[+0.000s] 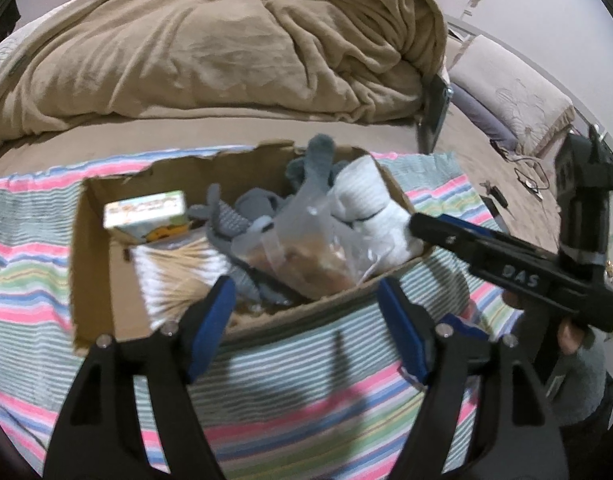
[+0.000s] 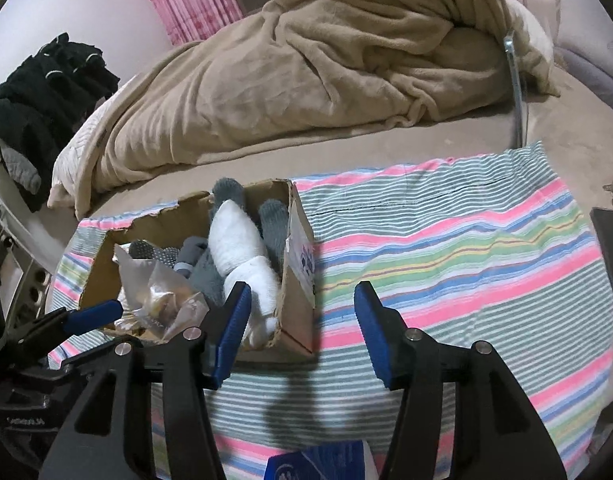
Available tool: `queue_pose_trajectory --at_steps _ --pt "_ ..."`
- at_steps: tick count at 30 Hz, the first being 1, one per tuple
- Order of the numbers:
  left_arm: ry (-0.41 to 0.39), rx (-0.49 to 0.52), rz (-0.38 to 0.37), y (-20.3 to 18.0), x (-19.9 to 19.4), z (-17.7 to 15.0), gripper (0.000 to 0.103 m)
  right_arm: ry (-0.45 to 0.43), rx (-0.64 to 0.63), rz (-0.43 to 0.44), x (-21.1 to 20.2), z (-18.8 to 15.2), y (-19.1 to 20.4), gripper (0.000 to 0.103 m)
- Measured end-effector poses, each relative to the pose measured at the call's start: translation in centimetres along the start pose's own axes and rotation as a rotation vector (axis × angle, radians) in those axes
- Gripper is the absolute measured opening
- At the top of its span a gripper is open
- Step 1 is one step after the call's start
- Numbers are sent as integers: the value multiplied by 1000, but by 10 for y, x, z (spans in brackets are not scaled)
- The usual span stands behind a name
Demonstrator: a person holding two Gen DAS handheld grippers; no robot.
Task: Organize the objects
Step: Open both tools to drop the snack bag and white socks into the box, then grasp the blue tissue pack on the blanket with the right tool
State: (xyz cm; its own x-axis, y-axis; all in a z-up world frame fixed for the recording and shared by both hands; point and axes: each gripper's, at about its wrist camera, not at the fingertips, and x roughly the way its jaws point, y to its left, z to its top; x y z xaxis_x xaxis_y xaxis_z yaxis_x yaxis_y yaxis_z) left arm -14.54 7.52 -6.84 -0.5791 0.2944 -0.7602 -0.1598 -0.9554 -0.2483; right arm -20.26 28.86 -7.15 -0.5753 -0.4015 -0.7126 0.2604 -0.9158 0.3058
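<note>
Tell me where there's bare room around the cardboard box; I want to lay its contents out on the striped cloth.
The widest bare stretch is the striped cloth right of the cardboard box, out to its far edge. A smaller bare strip lies left of the box, seen from the left wrist. The box itself is crowded: white sock, grey gloves, plastic bag, small carton.
</note>
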Motion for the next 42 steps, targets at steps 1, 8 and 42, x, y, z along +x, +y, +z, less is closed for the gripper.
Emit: queue_pose_trajectory --at_steps 1,8,42 --pt "-1 -6 4 2 -3 -1 75 -3 1 -1 -4 -1 1 60" --pt "-21 -35 19 10 -25 -13 75 -19 -10 -18 -29 -9 7 67" --pt "-5 -90 108 26 -66 -76 76 109 -50 -69 -48 -73 -2 67"
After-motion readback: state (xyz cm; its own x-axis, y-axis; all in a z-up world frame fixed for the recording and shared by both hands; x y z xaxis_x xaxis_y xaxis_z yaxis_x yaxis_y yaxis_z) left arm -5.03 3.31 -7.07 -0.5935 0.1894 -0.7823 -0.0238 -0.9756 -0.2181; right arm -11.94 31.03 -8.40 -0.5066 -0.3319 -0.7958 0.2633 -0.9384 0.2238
